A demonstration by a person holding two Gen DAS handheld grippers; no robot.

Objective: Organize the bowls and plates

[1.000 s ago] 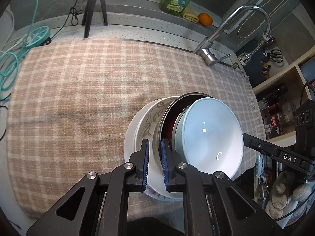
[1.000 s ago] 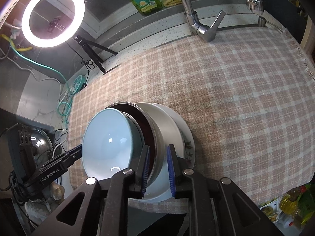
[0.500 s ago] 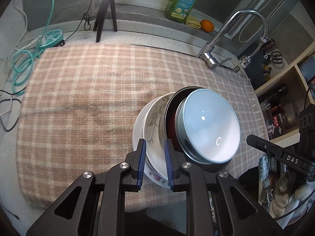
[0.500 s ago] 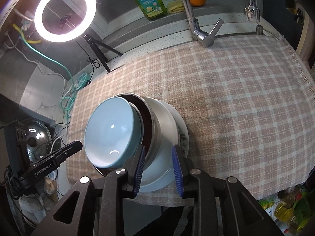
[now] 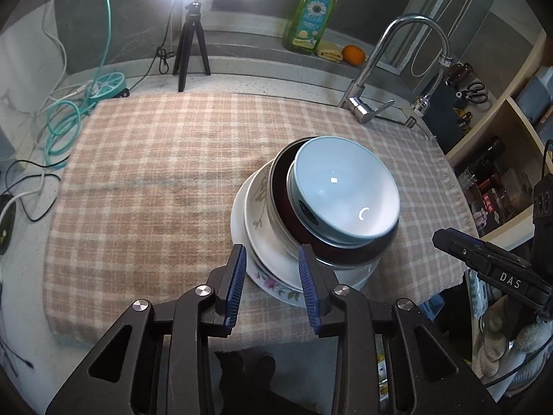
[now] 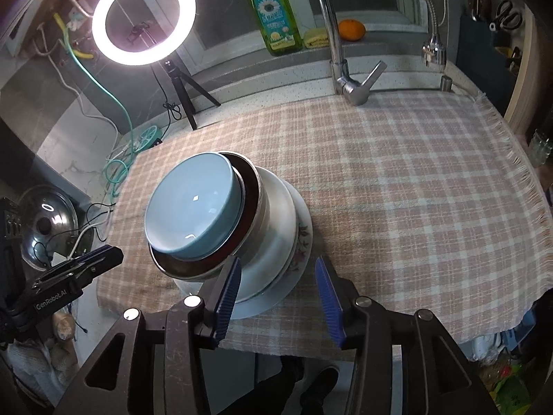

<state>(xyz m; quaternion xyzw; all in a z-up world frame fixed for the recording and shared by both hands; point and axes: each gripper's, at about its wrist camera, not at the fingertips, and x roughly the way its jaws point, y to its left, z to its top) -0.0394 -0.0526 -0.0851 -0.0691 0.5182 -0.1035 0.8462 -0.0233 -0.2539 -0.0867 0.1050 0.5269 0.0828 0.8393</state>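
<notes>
A stack of dishes stands near the front edge of a checked cloth (image 5: 155, 173). On top sits a light blue bowl (image 5: 345, 190) (image 6: 193, 207), tilted inside a dark red, steel-sided bowl (image 5: 280, 186) (image 6: 250, 186). Below them are white dishes (image 6: 273, 207) and a flowered plate (image 5: 273, 282) (image 6: 304, 238) at the bottom. My left gripper (image 5: 271, 256) hovers just in front of the stack with its jaws opening. The plate rims show between its pads, untouched. My right gripper (image 6: 278, 266) is on the other side, also opening and clear of the rims.
A faucet (image 5: 366, 103) (image 6: 345, 79) stands at the cloth's far edge, with a green soap bottle (image 5: 311, 14) and an orange (image 5: 354, 54) on the ledge behind. A ring-light tripod (image 5: 190, 52) and teal cable (image 5: 62, 124) are at the far left. Shelves (image 5: 501, 138) flank the right.
Both grippers, earlier shut on the stack's rims, have opened and drawn back and upward. The stack stays on the cloth.
</notes>
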